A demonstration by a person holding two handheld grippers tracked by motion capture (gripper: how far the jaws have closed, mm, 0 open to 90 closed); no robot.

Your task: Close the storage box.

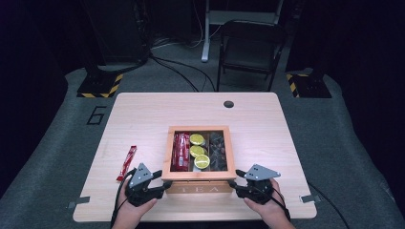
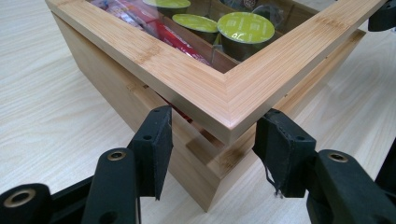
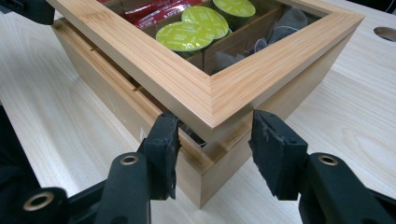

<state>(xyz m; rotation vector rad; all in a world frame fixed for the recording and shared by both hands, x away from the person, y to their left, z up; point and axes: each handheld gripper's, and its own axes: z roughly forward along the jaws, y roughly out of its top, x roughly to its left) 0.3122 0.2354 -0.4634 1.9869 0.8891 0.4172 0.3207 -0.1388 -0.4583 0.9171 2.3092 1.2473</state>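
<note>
Item: bamboo tea box [image 1: 199,183], near the table's [image 1: 143,114] front edge, its glazed lid [image 2: 261,77] slightly raised above the base. We hold the left gripper [image 2: 212,140] and right gripper [image 3: 215,140] at the lid's two front corners, jaws spread, nothing clamped. Beside the box: red sachet [image 1: 126,162]. Risk, we judge: an uneven lift at one corner could twist the lid or drag the box.

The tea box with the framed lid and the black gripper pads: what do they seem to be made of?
The light-brown tea box looks like bamboo with a smooth satin finish: fine straight grain strips and mitred lid corners. Its lid pane seems clear glass or plastic. The black gripper pads look like matte rubber or foam, frayed at the edges.
</note>
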